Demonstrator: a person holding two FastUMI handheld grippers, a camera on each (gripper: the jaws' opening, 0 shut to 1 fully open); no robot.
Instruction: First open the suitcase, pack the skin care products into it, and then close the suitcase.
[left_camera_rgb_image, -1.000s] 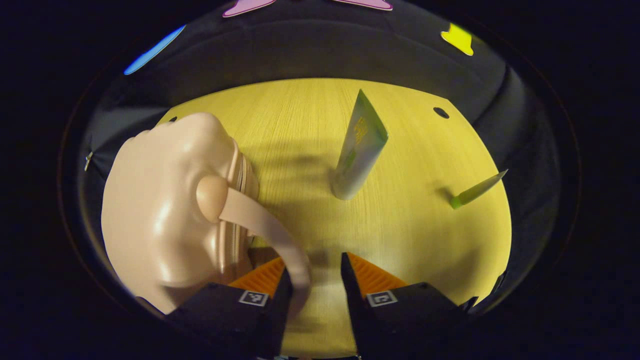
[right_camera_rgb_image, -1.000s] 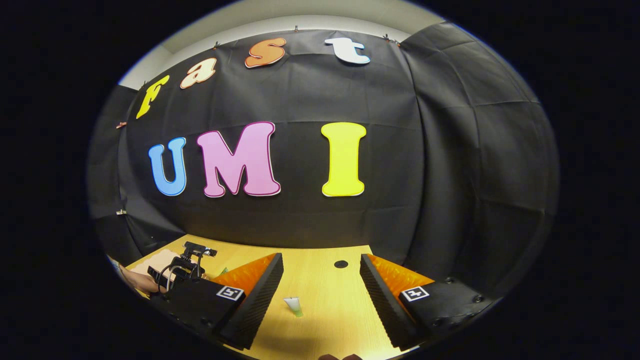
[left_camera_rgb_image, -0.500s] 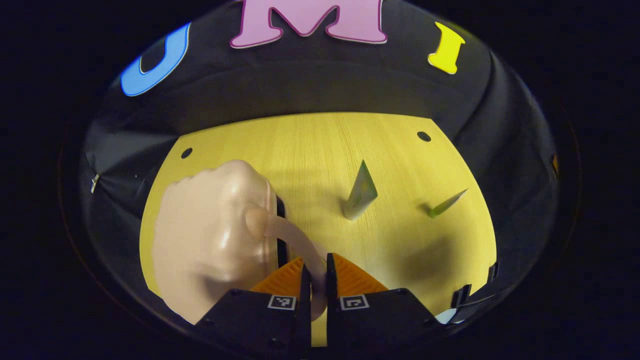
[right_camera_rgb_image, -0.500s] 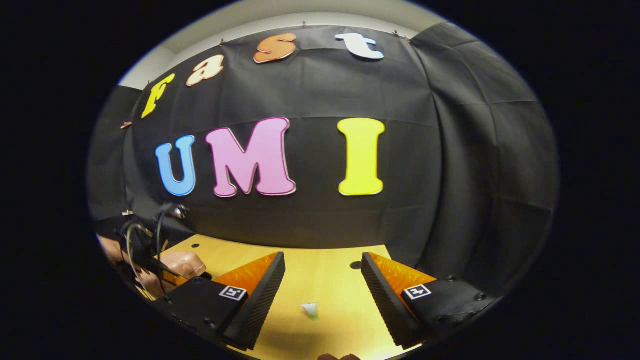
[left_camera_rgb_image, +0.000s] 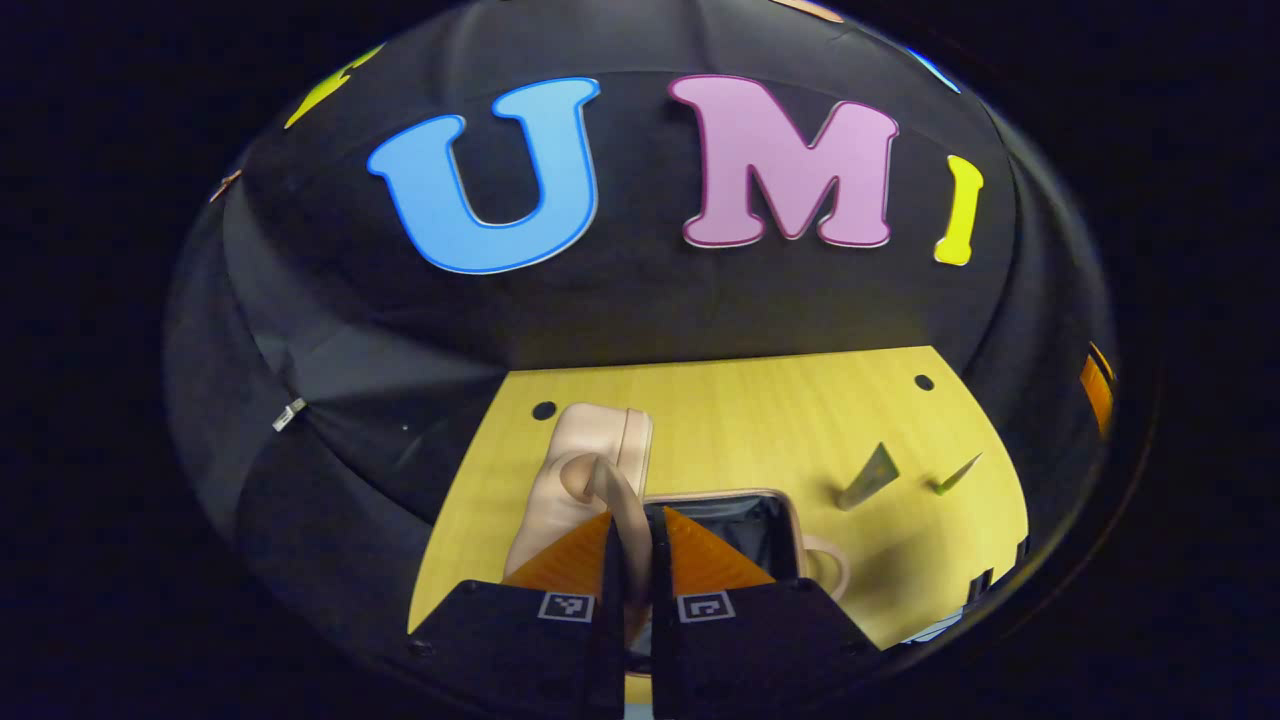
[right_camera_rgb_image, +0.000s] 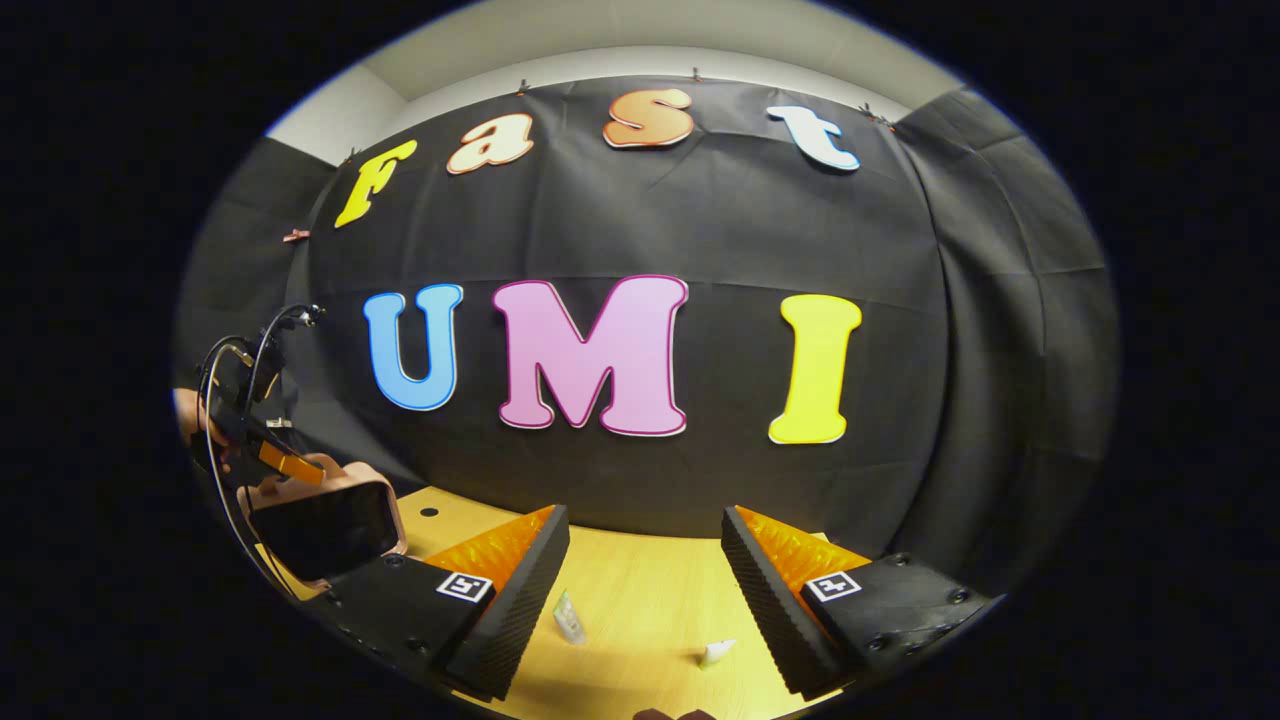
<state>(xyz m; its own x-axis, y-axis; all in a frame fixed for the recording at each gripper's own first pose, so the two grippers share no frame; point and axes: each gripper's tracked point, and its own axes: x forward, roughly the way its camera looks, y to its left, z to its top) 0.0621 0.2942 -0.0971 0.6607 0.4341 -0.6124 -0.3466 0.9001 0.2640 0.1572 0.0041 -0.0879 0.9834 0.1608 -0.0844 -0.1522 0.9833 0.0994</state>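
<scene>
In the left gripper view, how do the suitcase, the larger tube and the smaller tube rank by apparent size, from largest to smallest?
1. Suitcase, by far the largest; it also lies nearest the camera.
2. Larger tube.
3. Smaller tube, thinnest; it stands a little farther right, so its true size is unsure.

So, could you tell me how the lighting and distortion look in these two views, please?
Left gripper view: warm light on the table, soft shadows beside the tubes, a glossy sheen on the suitcase lid; fisheye bends the table edge. Right gripper view: the table is bright, the tubes sharp, the suitcase squashed at the rim.
</scene>
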